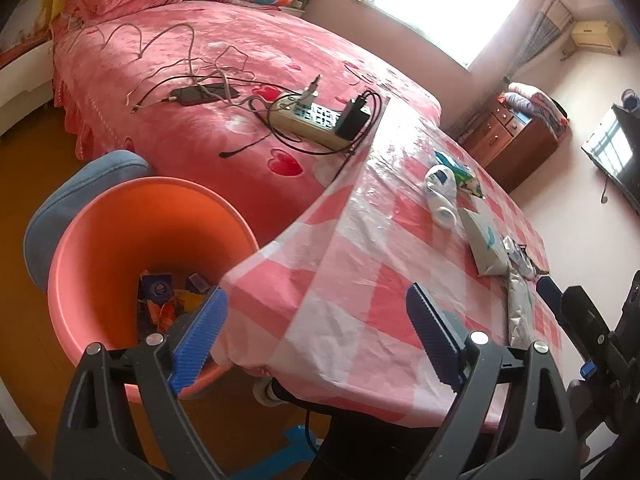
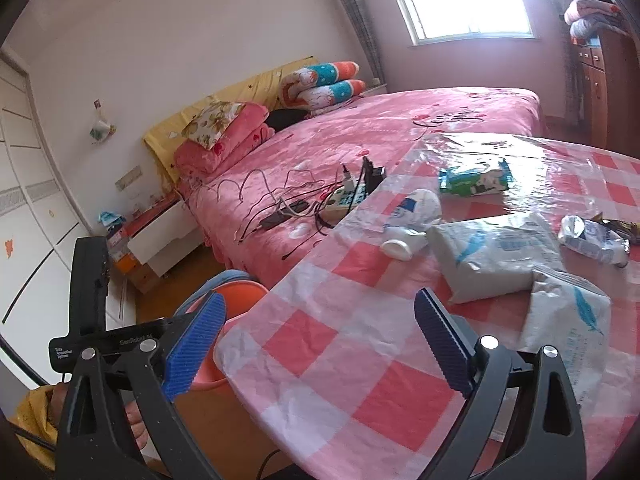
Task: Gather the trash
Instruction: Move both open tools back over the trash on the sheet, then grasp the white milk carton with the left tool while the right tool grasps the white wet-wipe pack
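An orange-pink bin [image 1: 120, 232] stands on the floor left of the table; wrappers [image 1: 168, 300] lie at its bottom. It also shows in the right wrist view [image 2: 240, 292]. On the checked tablecloth [image 1: 360, 280] lie a white bottle [image 2: 408, 220], a green-white carton [image 2: 474, 178], two grey-white bags [image 2: 492, 256] [image 2: 568, 316] and a crumpled silver wrapper [image 2: 592, 236]. My left gripper [image 1: 316, 336] is open and empty over the table's near corner beside the bin. My right gripper [image 2: 320, 344] is open and empty over the table's near edge, short of the bags.
A pink bed [image 2: 400, 140] lies beyond the table with a power strip [image 1: 312, 120], a phone [image 1: 196, 94] and tangled cables. A blue cushion [image 1: 68, 208] sits behind the bin. A wooden dresser [image 1: 508, 140] stands at the far wall. The other gripper [image 1: 592, 328] shows at the right.
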Action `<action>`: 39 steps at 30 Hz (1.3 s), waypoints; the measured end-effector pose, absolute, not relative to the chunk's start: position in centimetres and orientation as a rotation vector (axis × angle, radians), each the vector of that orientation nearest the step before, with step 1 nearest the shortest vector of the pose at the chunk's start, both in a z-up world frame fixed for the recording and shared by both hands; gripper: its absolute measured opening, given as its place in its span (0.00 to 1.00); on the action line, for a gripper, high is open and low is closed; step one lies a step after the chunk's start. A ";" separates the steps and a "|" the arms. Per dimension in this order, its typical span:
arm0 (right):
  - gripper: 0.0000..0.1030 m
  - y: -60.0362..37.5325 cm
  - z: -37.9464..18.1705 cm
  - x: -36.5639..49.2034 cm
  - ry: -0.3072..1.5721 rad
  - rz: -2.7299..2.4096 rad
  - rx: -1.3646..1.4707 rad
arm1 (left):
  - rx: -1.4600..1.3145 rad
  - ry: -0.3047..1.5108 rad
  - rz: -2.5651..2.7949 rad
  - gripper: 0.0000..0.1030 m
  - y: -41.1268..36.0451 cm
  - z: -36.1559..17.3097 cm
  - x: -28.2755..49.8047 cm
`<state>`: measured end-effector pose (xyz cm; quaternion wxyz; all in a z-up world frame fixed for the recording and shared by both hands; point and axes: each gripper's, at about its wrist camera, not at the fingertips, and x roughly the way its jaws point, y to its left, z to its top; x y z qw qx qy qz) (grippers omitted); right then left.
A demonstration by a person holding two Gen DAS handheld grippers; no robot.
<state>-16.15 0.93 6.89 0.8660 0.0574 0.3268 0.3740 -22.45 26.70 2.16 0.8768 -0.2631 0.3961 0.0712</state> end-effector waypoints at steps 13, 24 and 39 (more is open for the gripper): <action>0.92 -2.9 7.2 -15.6 0.640 0.733 0.147 | -0.467 0.856 0.114 0.88 22.3 2.9 -20.9; 0.92 -7.7 7.2 -14.1 0.619 0.664 0.224 | -0.396 0.875 0.090 0.88 18.8 3.6 -19.8; 0.92 -17.5 5.4 -9.2 0.683 0.500 0.422 | -0.273 0.843 0.047 0.88 12.8 6.4 -12.4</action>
